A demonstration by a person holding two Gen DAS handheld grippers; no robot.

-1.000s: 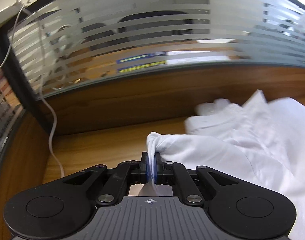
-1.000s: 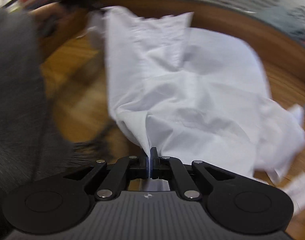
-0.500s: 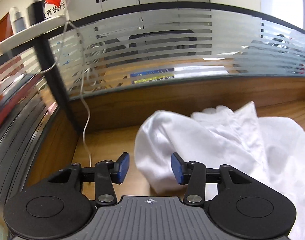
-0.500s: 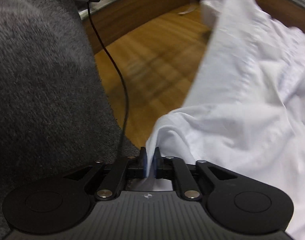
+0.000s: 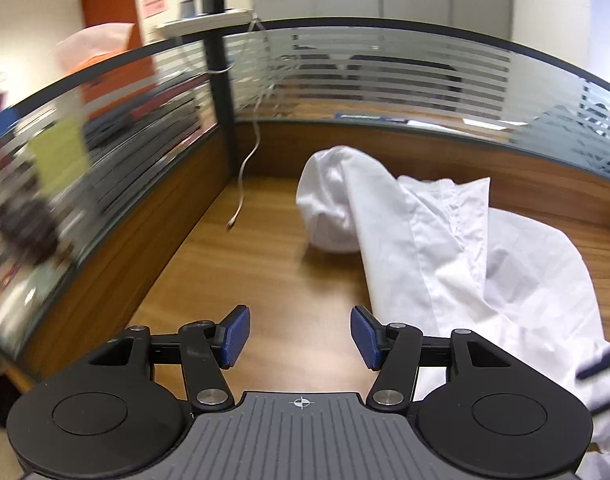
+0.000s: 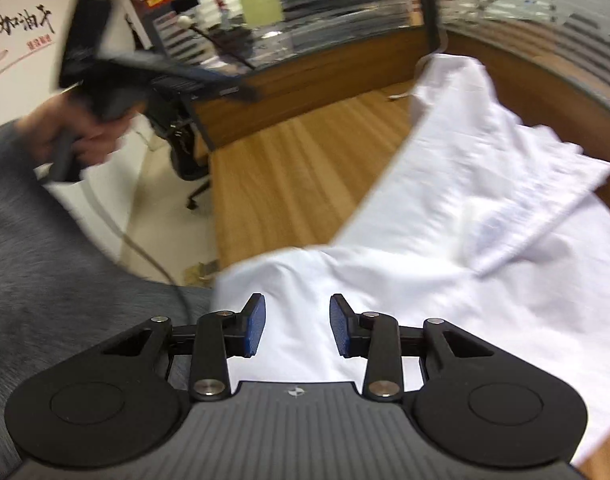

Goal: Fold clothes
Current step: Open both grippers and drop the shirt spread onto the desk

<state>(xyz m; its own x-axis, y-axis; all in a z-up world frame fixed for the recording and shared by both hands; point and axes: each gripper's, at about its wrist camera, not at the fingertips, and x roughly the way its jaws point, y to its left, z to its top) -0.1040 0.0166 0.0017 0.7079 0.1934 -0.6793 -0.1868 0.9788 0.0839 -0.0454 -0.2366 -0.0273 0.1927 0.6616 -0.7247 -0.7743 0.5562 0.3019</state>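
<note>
Both our left claw (image 5: 300, 338) and right claw (image 6: 297, 325) gaped empty; the white shirt (image 5: 445, 248), frame right, lay rumpled on the bench (image 5: 265, 264), wanting a fresh grip.

The left wrist view is taken from behind the left gripper (image 5: 300, 338), raised above the wooden desk (image 5: 265, 280) and faced toward the corner where the striped glass partitions (image 5: 365, 76) meet. The right wrist view is taken from just above the white shirt (image 6: 485, 208), close to the person's grey sleeve (image 6: 45, 260), and is turned leftward across the desk (image 6: 297, 168). The shirt (image 5: 445, 248), the desk and the partition corner are shared by both views, and the left gripper (image 6: 241, 90), held in a hand (image 6: 81, 128), is caught in the right one.
</note>
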